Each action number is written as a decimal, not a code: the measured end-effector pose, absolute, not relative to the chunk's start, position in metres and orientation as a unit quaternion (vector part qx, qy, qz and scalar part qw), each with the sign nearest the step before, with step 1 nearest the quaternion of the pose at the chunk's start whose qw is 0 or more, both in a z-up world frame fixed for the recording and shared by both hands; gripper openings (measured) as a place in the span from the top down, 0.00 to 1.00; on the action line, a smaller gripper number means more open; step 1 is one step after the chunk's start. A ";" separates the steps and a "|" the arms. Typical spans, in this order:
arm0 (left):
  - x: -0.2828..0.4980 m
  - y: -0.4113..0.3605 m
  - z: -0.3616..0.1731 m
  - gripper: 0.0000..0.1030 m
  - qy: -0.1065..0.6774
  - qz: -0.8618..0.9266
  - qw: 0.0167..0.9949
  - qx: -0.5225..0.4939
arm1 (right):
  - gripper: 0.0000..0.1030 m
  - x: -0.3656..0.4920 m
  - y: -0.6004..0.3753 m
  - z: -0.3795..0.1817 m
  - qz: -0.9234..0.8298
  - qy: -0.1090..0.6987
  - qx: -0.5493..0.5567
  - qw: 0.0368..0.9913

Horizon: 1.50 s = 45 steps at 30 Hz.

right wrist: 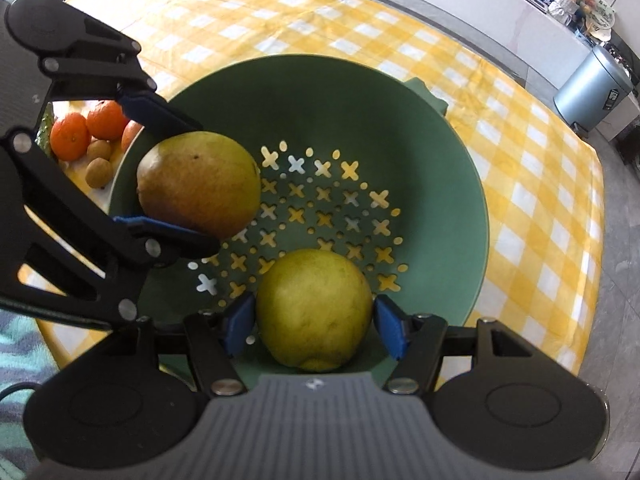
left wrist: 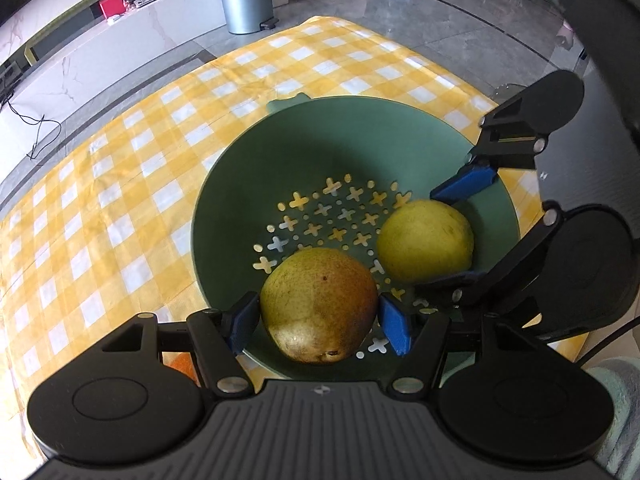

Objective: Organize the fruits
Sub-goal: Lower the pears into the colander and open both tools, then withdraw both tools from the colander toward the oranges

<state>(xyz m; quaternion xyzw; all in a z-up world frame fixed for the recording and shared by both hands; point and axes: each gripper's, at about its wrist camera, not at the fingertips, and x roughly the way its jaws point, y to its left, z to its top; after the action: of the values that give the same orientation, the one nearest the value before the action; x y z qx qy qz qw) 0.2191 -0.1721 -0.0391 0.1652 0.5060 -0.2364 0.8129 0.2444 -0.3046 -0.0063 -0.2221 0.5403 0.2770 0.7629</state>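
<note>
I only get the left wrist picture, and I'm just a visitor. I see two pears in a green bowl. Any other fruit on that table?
Observer: Yes. The right wrist view shows oranges beside the green bowl.
Operator: Anything else there?
Observer: Two small brown fruits lie next to the oranges.
Operator: Does the right gripper really hold the yellow pear?
Observer: Its own view shows the right gripper with blue fingers on both sides of the yellow-green pear.
</note>
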 end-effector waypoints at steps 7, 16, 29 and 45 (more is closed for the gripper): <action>0.216 -0.180 -0.046 0.28 0.511 -0.239 0.805 0.182 | 0.40 0.240 -0.305 -0.004 0.275 0.543 -0.244 0.755; 0.219 -0.185 -0.049 0.27 0.534 -0.229 0.794 0.179 | 0.38 0.228 -0.291 0.004 0.265 0.516 -0.297 0.759; 0.196 -0.174 -0.012 0.25 0.478 -0.216 0.839 0.147 | 0.20 0.217 -0.301 0.030 0.259 0.507 -0.249 0.783; 0.115 -0.084 0.058 0.25 0.387 -0.150 0.904 0.107 | 0.16 0.152 -0.283 0.079 0.176 0.423 -0.055 0.887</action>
<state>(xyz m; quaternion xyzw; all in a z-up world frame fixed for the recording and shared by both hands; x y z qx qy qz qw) 0.1150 -0.0835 0.0580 0.1070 0.3865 -0.1495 0.9038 0.1518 -0.2830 0.0786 -0.0553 0.4233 0.1762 0.8870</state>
